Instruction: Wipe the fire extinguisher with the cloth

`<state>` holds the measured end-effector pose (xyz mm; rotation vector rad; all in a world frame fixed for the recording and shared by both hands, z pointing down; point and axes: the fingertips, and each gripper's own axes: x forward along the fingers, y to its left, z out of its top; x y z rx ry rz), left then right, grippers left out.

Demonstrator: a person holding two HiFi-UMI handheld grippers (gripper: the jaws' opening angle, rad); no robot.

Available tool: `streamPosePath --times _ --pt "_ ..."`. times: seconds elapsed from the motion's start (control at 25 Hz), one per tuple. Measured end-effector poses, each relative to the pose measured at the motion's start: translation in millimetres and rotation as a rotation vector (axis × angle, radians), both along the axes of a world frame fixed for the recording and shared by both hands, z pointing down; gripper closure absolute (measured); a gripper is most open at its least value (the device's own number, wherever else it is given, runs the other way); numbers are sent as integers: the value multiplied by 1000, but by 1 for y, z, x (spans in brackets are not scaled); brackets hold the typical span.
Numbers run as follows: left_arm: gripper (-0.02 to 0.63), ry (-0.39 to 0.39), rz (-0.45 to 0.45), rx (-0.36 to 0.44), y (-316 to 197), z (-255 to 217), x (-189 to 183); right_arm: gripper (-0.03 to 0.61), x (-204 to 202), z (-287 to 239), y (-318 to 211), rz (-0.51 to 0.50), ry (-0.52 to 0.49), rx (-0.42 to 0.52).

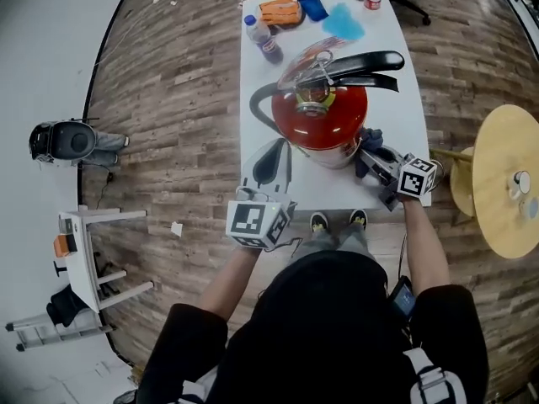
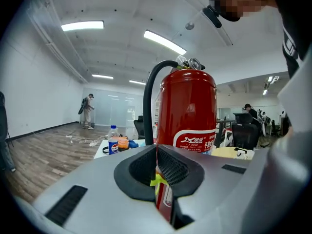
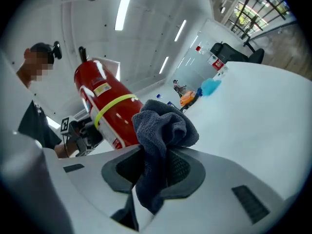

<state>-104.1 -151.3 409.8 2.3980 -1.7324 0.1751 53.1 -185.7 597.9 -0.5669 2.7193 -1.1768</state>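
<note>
Open office-type hall: wood floor [image 1: 177, 82], white table [image 1: 413, 116], round side table [image 1: 497, 167], office chairs [image 2: 242, 134], ceiling strip lights [image 2: 165, 42], glass partition [image 2: 112, 108].

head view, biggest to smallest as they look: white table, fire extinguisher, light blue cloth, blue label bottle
1. white table
2. fire extinguisher, its top nearer the camera
3. light blue cloth and blue label bottle: about alike

Round red metal fire extinguisher [image 1: 320, 116], yellow band [image 3: 114, 104], black handle [image 1: 370, 60]. Dark grey fluffy cloth [image 3: 163, 130]. White flat table [image 1: 413, 116]. Brown wood-plank floor [image 1: 177, 82].
</note>
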Motion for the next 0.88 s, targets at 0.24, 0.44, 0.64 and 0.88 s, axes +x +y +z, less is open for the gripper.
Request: streamPosePath --times 0.24,0.44,0.64,0.88 --pt "591 5 19 -8 2 7 7 469 -11 -40 43 52 41 239" --pt "591 18 19 1 5 9 0 469 -18 -104 54 94 23 361" --pt "591 16 79 57 0 3 -14 469 -29 -162 68 140 23 447" --pt "290 16 395 79 -8 -7 -4 469 -32 -182 83 169 100 484"
